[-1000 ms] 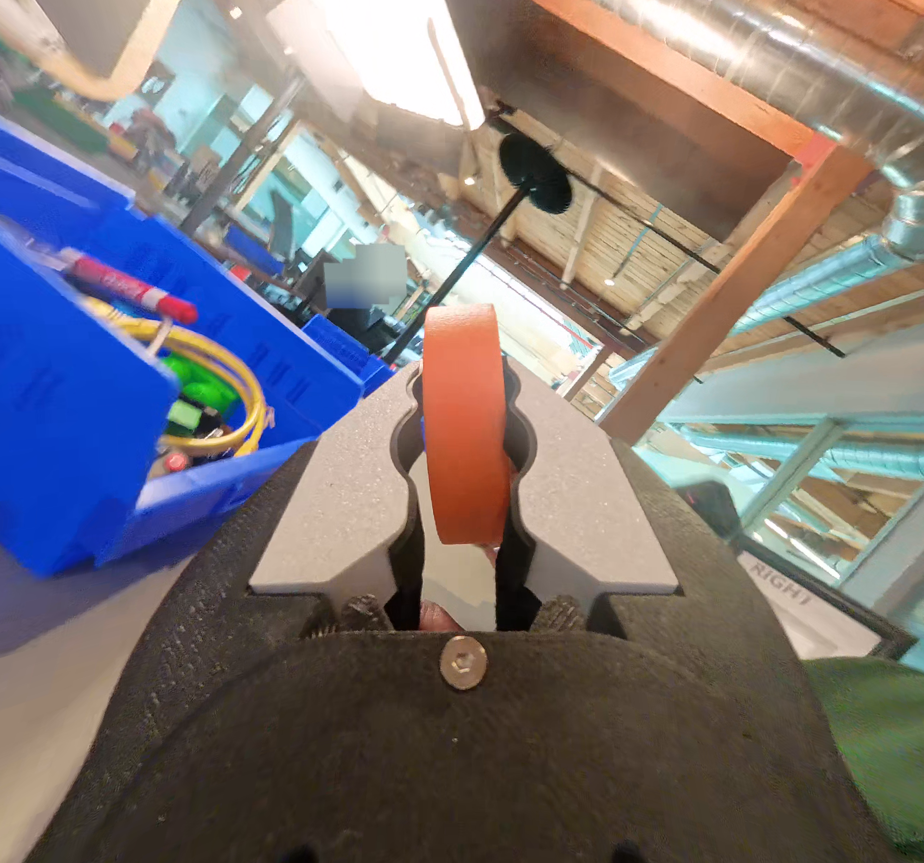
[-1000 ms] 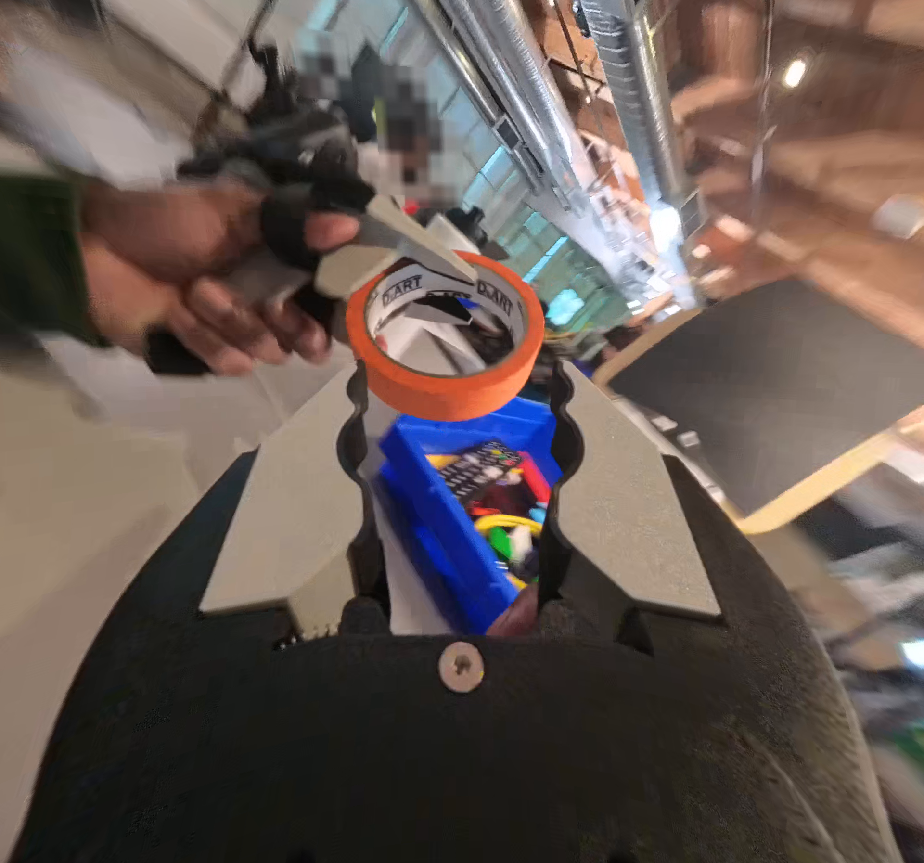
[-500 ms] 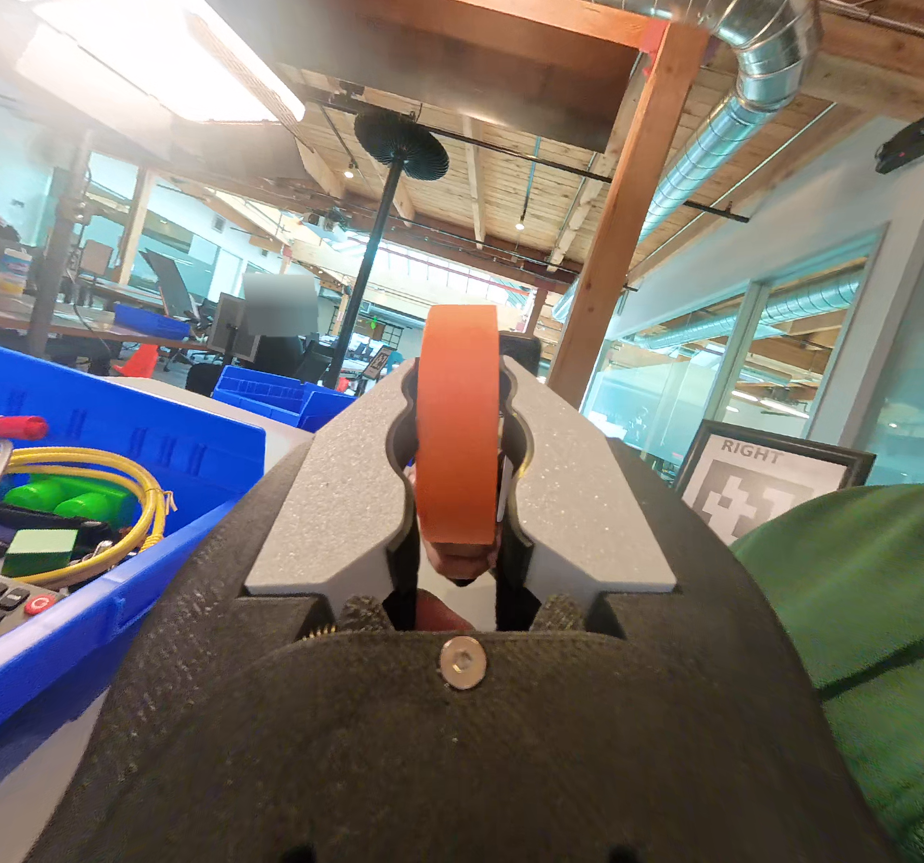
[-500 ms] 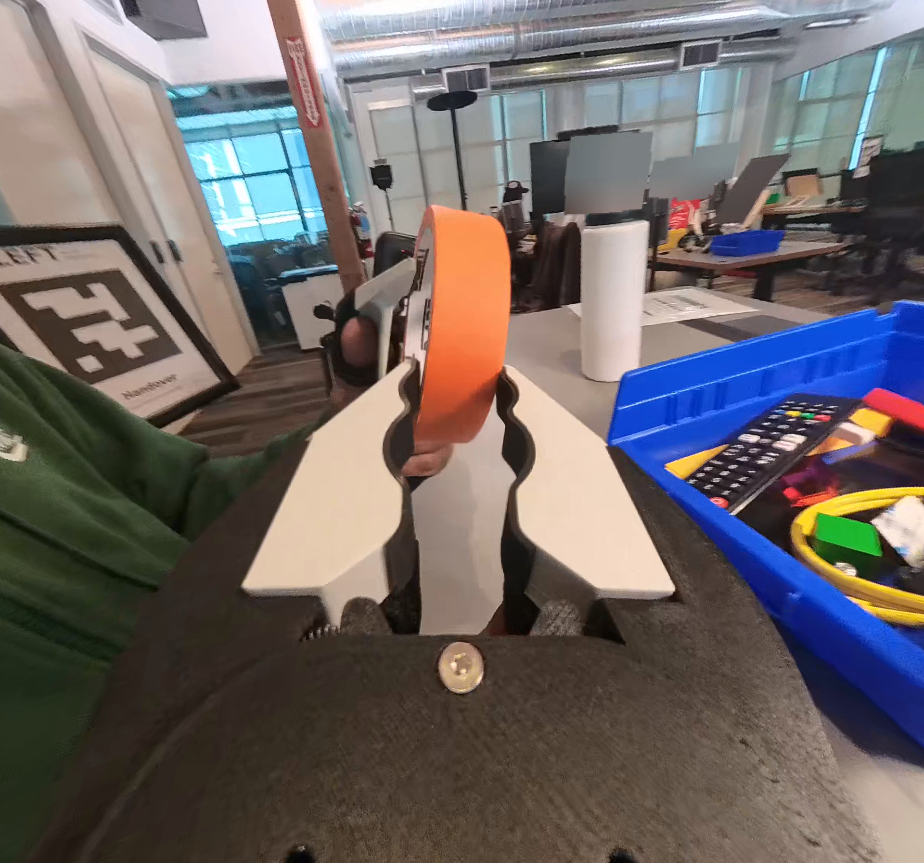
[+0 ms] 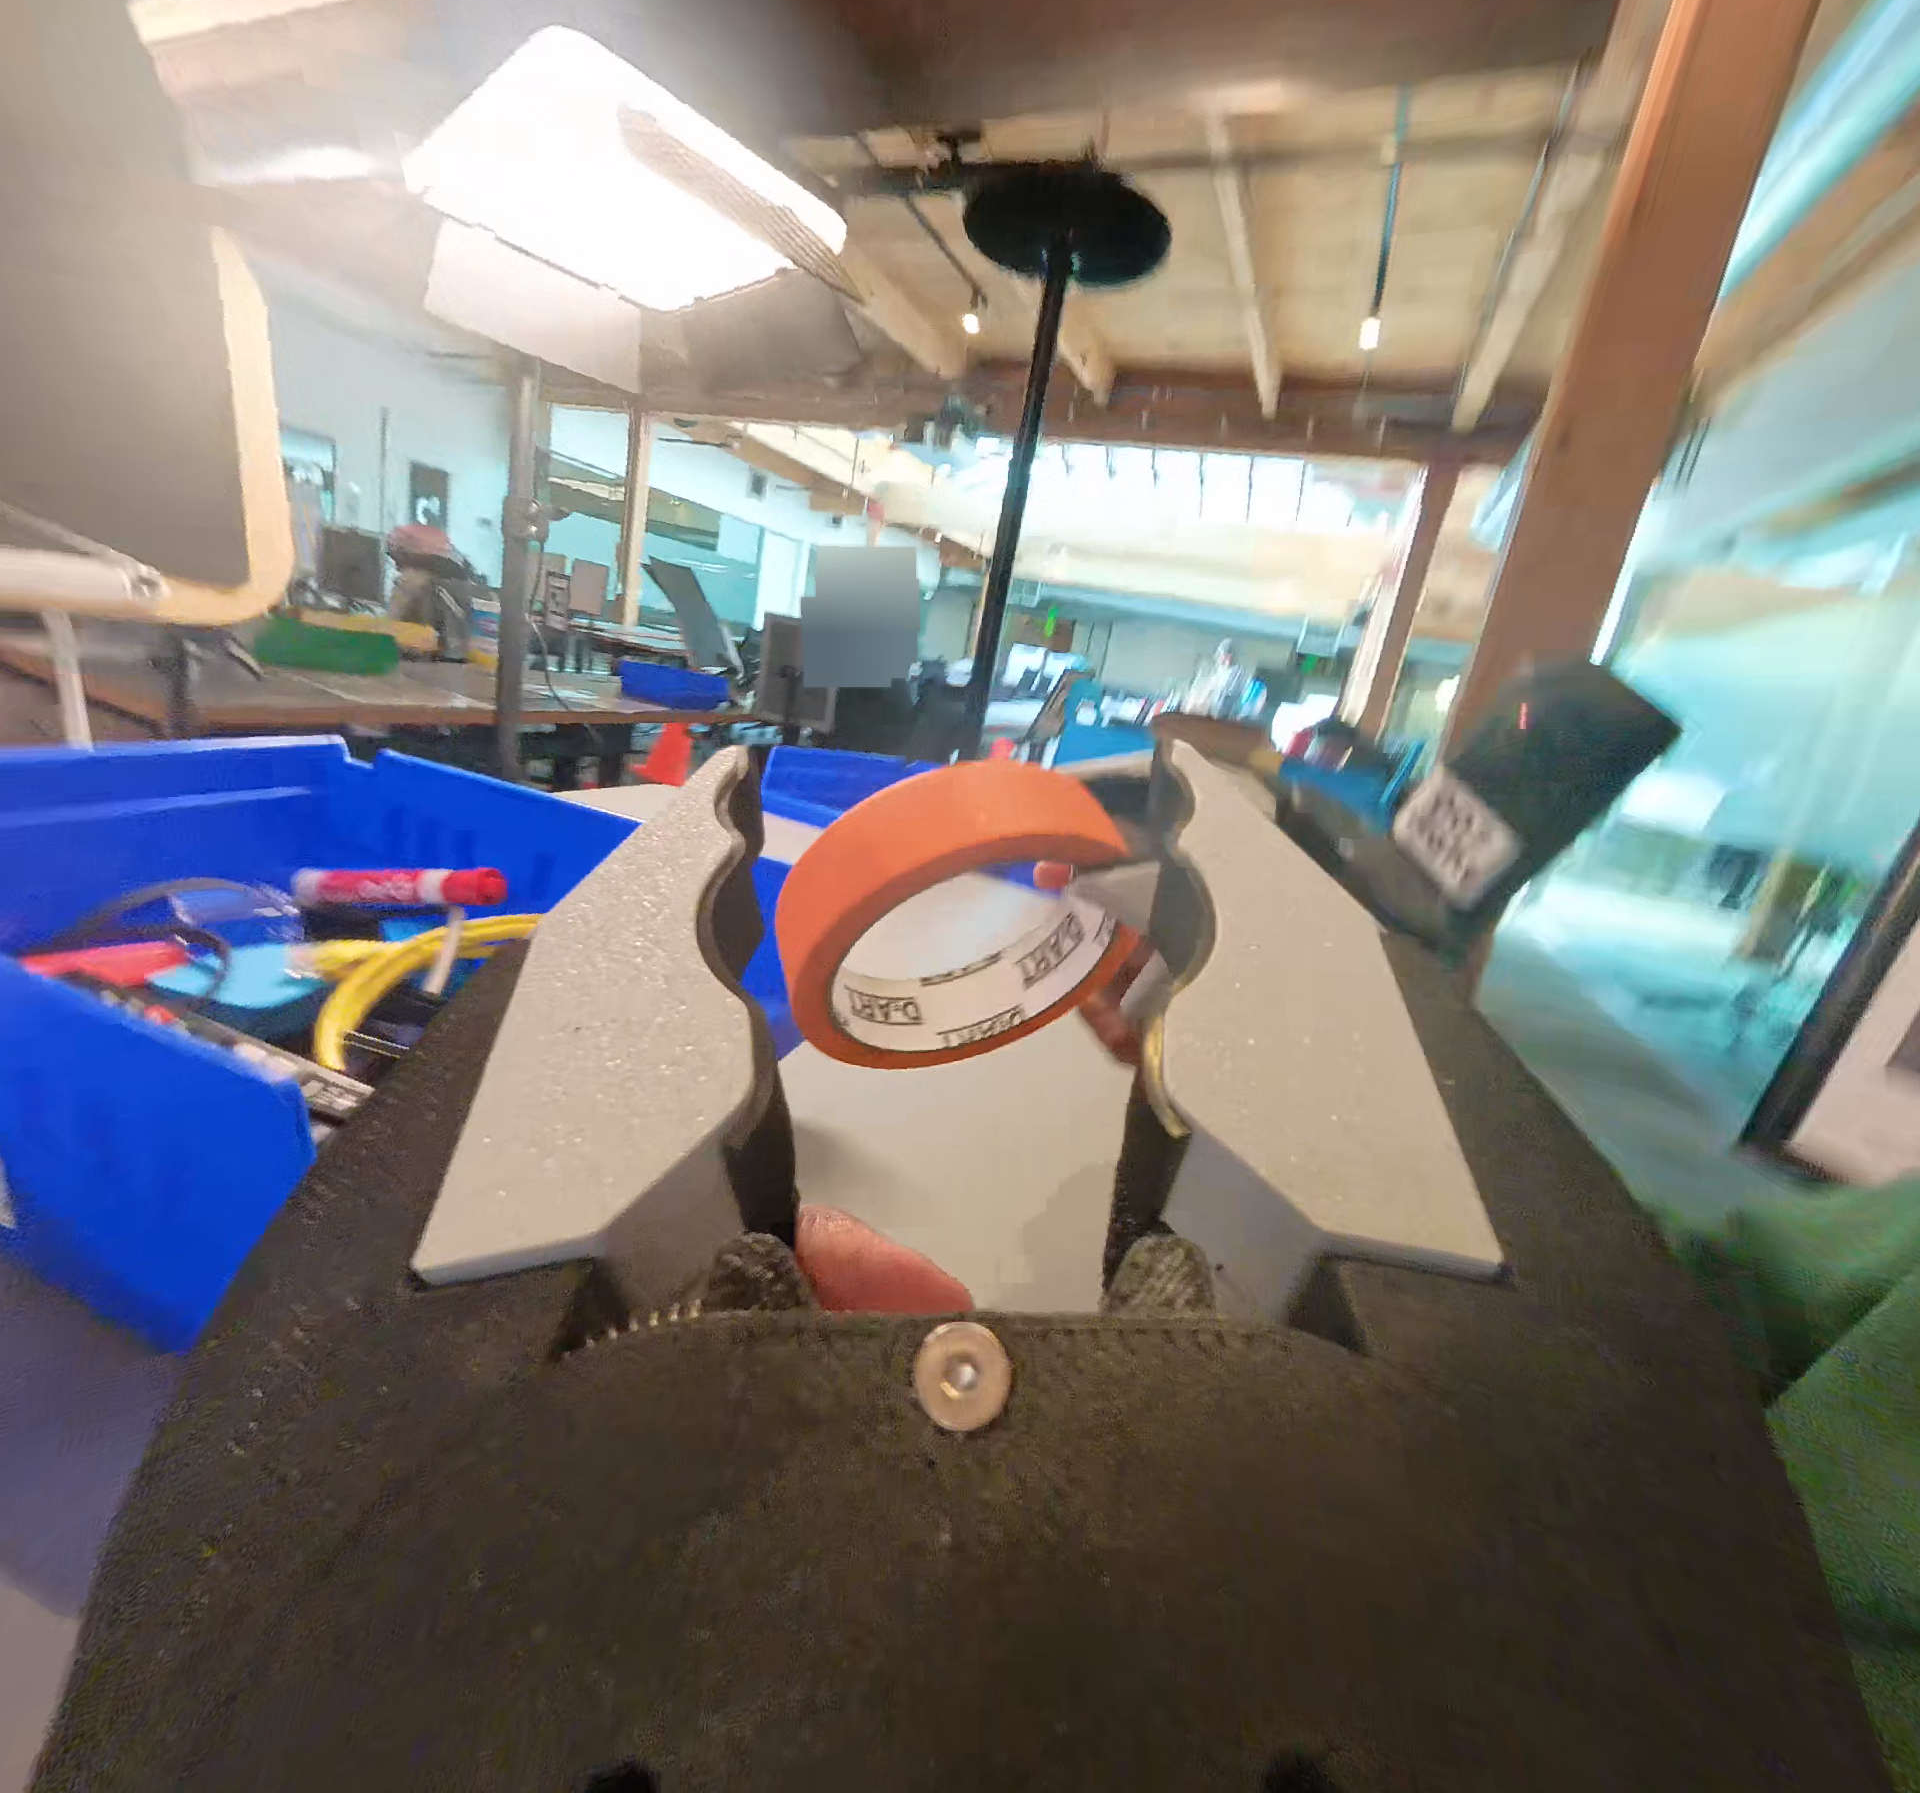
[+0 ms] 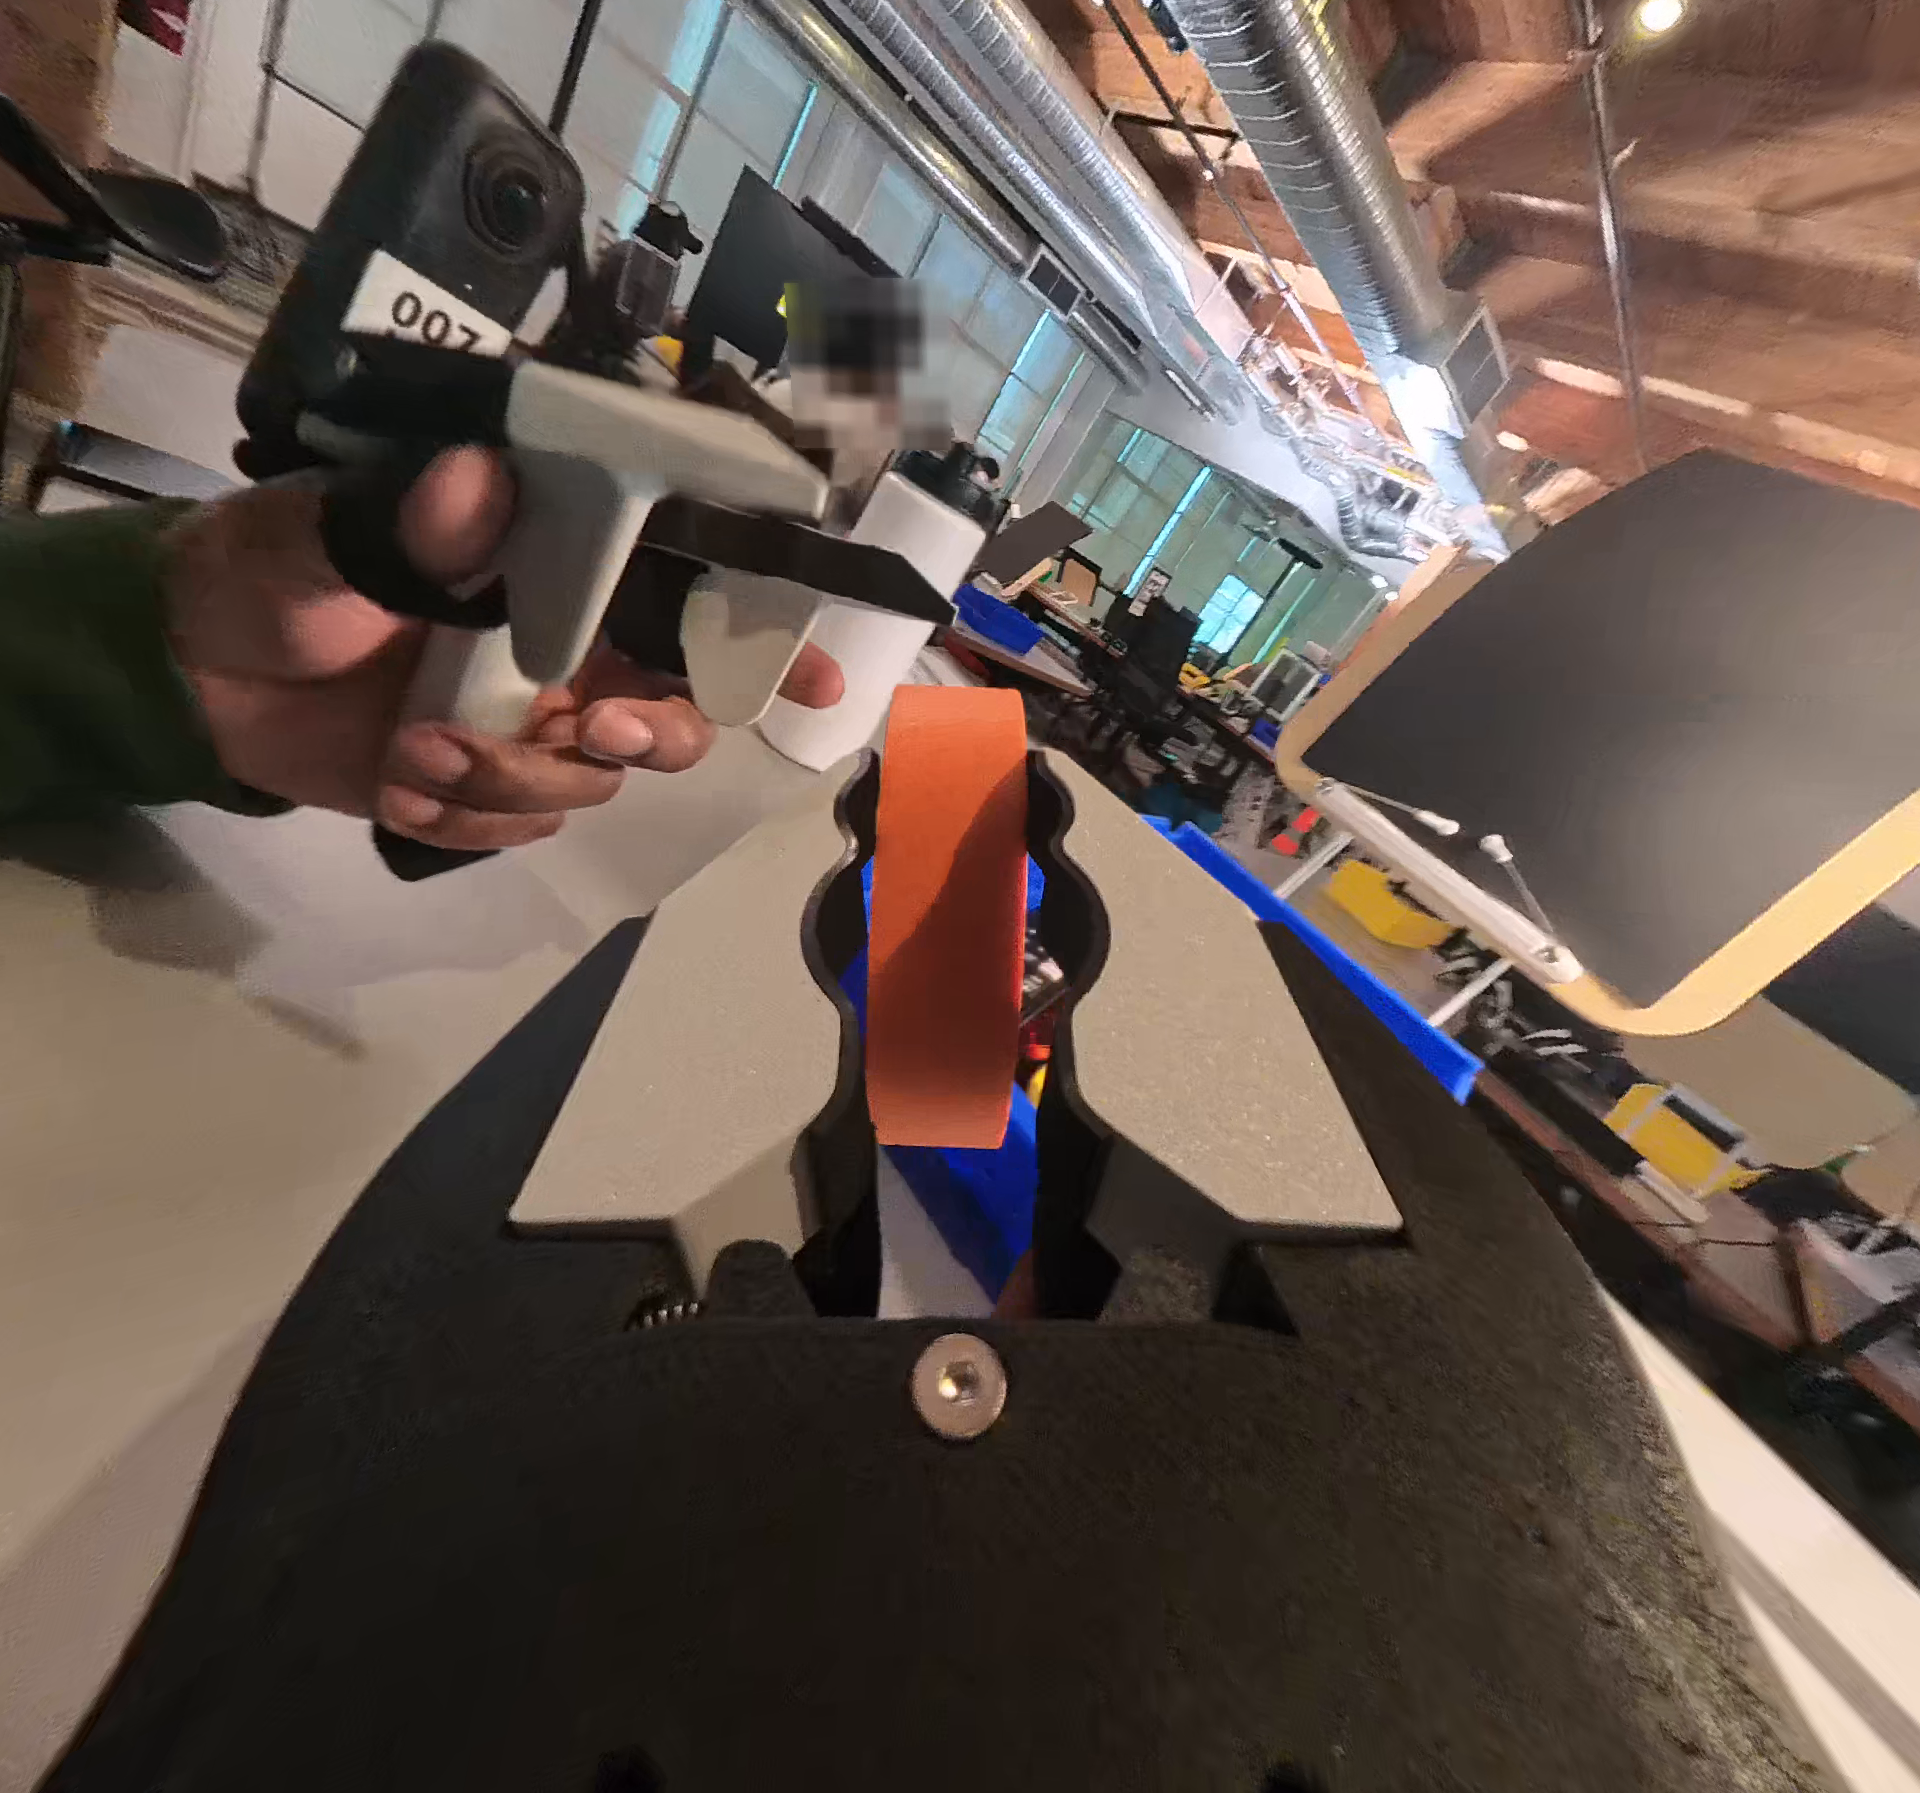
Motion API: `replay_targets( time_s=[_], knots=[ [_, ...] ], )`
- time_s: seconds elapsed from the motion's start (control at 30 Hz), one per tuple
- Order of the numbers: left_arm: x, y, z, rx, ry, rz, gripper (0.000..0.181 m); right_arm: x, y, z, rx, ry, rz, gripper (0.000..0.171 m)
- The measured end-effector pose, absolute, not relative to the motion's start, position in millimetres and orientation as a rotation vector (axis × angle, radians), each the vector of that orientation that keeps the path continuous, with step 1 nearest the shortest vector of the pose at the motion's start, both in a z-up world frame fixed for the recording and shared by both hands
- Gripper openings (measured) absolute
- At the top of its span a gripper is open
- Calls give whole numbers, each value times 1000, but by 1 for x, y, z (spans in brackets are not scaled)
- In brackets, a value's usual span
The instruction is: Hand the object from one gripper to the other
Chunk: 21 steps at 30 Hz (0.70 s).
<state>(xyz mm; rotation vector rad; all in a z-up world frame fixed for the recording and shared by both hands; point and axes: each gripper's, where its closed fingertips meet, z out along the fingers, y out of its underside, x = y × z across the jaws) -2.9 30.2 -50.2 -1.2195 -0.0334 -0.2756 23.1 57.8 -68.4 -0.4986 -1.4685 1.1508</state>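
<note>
My right hand-held gripper (image 6: 951, 922) is clamped on the tape roll (image 6: 945, 922); my left hand-held gripper (image 5: 951, 922), beside the roll, gapes empty. Transfer looks complete.

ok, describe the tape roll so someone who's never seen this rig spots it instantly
Start at the right gripper, the black body with grey fingers filling the right wrist view. The tape roll stands on edge, clamped between those fingers, above the blue bin. It is the only solid orange ring, with a white inner core; the bin's yellow cable and red marker are thin, not hoops.
</note>
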Motion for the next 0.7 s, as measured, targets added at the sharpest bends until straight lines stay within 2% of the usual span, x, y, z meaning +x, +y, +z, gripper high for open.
replay_targets(
  time_s=[0.17, 0.23, 0.33, 0.43, 0.47, 0.53, 0.7],
  knots=[
    [21, 35, -67, -1312, 259, 70, 58, 32, 56, -61, -534, -1473, 1336, 28],
    [16, 37, -69, -1308, 283, 231, 50, 35, 55, -58, -549, -1464, 1407, 28],
    [5, 45, -78, -1357, 295, 456, 49, 38, 50, -54, -554, -1458, 1487, 28],
    [-8, 48, -84, -1393, 294, 649, 34, 36, 43, -59, -536, -1489, 1472, 28],
    [-8, 49, -86, -1406, 308, 678, 22, 36, 41, -62, -522, -1502, 1441, 29],
    [-18, 46, -84, -1424, 236, 709, 10, 39, 36, -65, -467, -1526, 1405, 35],
    [-49, 32, -80, -1449, -22, 518, 10, 51, 39, -53, -415, -1482, 1460, 54]
  ],
)
